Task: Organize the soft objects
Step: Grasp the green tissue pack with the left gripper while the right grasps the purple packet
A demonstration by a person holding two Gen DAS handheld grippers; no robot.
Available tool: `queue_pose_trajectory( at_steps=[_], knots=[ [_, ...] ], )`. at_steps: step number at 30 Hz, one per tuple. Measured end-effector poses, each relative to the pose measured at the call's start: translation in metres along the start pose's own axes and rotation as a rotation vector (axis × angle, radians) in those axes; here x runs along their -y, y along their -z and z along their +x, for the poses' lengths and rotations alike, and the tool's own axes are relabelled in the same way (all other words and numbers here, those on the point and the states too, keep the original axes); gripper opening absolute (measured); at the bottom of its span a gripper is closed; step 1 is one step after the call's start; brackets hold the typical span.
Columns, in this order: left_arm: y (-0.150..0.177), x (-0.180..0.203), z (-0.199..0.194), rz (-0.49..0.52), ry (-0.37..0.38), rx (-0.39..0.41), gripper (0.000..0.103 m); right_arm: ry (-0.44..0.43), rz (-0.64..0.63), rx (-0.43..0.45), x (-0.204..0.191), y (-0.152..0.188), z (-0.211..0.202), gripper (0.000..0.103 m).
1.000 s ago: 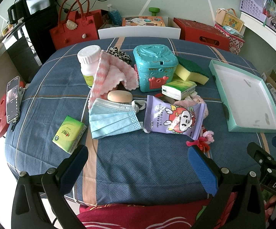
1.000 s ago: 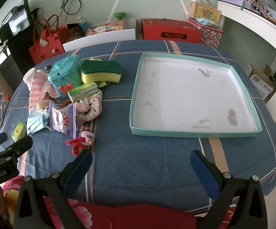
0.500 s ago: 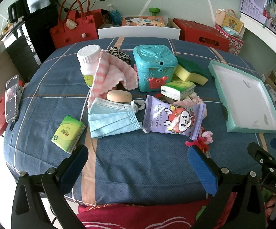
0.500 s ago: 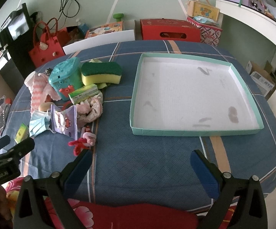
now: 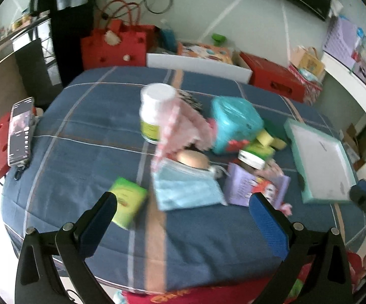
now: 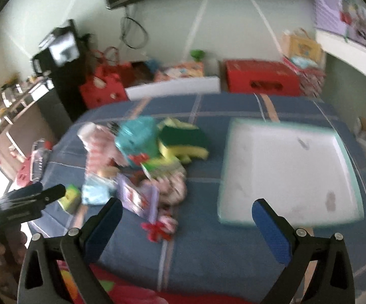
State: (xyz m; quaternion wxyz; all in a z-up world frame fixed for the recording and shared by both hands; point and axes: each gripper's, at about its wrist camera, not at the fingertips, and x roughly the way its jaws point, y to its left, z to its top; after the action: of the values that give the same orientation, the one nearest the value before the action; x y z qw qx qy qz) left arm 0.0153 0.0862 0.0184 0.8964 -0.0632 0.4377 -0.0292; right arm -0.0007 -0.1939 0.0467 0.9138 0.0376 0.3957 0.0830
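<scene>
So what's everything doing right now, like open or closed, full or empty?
Left gripper: open, holding nothing.
Right gripper: open, holding nothing.
Tray: empty, flat on the table.
White bottle: upright, cap on.
Teal box: lid shut.
Pink cloth: draped against the white bottle.
Face mask: lying flat.
Phone: screen lit.
</scene>
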Motion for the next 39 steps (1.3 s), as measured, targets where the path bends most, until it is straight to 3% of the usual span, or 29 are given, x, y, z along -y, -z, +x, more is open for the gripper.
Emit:
queue_pose_trajectory(
  at_steps=[7, 10, 15, 22, 33, 38, 39],
  knots=[
    [-0.008, -0.048, 0.003, -0.034, -0.041, 0.03, 0.103, -0.079, -0.098, 0.011, -0.037, -0.028, 0.01, 0.103],
    [-0.006, -0.061, 0.014, -0.034, -0.072, 0.002, 0.103, -0.094, -0.138, -0.014, -0.05, -0.029, 0.024, 0.103],
    [0.003, -0.073, 0.042, -0.054, -0.046, -0.075, 0.103, -0.163, -0.167, -0.099, -0.062, -0.019, 0.057, 0.103],
    [0.014, -0.073, 0.068, -0.042, -0.032, -0.131, 0.103, -0.177, -0.179, -0.195, -0.066, -0.007, 0.095, 0.102],
    [0.02, -0.072, 0.094, -0.029, -0.024, -0.177, 0.103, -0.209, -0.124, -0.285, -0.054, 0.006, 0.13, 0.071],
    [0.023, -0.074, 0.101, -0.024, -0.03, -0.187, 0.101, -0.215, -0.096, -0.299, -0.05, 0.012, 0.136, 0.048],
    [0.022, -0.074, 0.102, -0.024, -0.034, -0.185, 0.099, -0.214, -0.091, -0.295, -0.049, 0.012, 0.136, 0.047]
  ],
)
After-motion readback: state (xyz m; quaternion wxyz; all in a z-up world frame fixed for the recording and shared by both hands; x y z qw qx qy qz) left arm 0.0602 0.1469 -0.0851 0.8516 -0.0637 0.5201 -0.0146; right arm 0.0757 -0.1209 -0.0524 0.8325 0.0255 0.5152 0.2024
